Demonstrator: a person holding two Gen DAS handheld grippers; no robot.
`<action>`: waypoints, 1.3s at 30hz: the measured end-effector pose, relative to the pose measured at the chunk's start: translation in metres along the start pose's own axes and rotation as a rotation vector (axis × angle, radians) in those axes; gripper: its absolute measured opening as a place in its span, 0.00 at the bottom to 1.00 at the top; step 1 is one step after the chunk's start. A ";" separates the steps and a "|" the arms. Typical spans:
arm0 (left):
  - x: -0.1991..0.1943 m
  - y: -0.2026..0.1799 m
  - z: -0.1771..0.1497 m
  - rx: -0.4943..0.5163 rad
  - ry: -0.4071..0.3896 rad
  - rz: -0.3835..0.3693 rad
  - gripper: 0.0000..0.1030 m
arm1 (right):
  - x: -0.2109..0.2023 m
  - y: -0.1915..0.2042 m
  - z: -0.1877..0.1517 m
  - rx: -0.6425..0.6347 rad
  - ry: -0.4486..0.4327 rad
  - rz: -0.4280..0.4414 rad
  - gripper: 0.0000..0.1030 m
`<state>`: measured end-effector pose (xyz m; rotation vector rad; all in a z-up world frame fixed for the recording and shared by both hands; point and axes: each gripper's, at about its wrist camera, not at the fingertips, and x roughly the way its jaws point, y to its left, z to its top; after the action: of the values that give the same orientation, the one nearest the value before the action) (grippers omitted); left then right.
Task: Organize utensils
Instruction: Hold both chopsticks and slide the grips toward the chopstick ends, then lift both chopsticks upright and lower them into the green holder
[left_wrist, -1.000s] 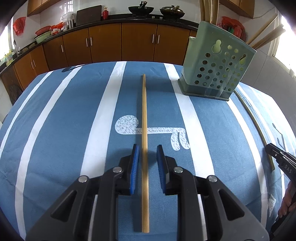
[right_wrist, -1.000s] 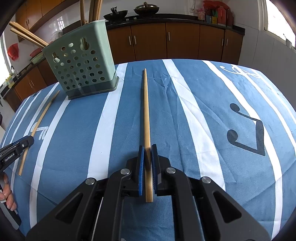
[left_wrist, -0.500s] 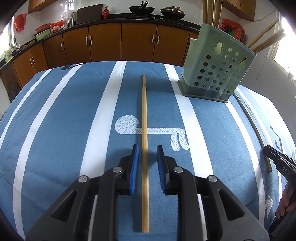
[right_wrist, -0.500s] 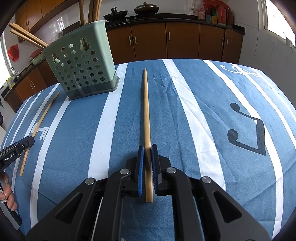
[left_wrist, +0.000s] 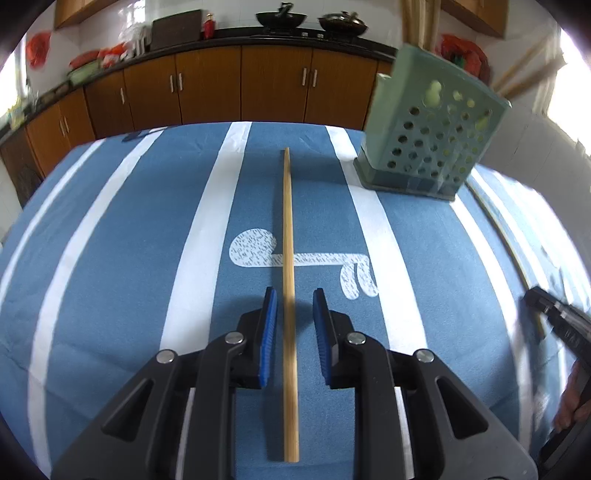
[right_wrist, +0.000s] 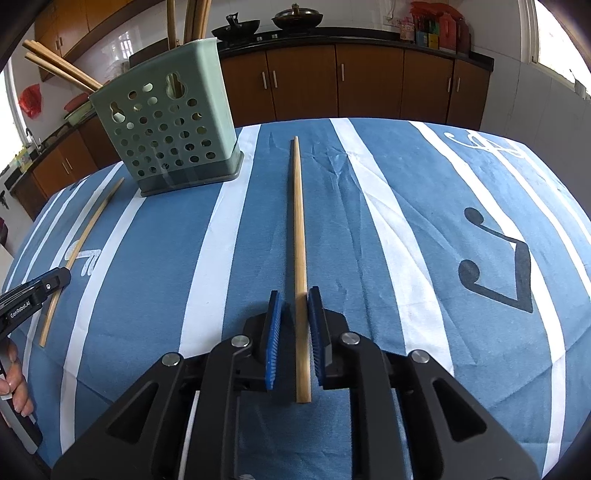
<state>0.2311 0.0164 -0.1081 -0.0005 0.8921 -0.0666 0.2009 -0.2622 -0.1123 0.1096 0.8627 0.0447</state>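
Your right gripper is opening, its pads now parted around the chopstick they clamped earlier. Your left gripper hangs released astride another chopstick mid-table.

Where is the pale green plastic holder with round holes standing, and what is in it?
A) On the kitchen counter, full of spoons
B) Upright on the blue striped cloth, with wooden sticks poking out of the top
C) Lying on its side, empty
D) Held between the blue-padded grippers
B: the pale green plastic holder stands upright on the blue striped cloth, and wooden sticks jut from its top.
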 end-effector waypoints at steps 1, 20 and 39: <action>-0.001 -0.005 -0.002 0.045 0.002 0.024 0.22 | -0.001 0.001 -0.001 -0.007 0.000 -0.004 0.16; -0.037 -0.004 -0.014 0.083 -0.022 0.030 0.08 | -0.054 -0.025 0.010 0.049 -0.163 -0.001 0.07; -0.129 0.013 0.029 -0.028 -0.294 -0.030 0.07 | -0.112 -0.025 0.038 0.070 -0.380 0.035 0.07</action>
<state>0.1738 0.0361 0.0104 -0.0490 0.5994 -0.0797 0.1572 -0.2992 -0.0058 0.1925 0.4822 0.0251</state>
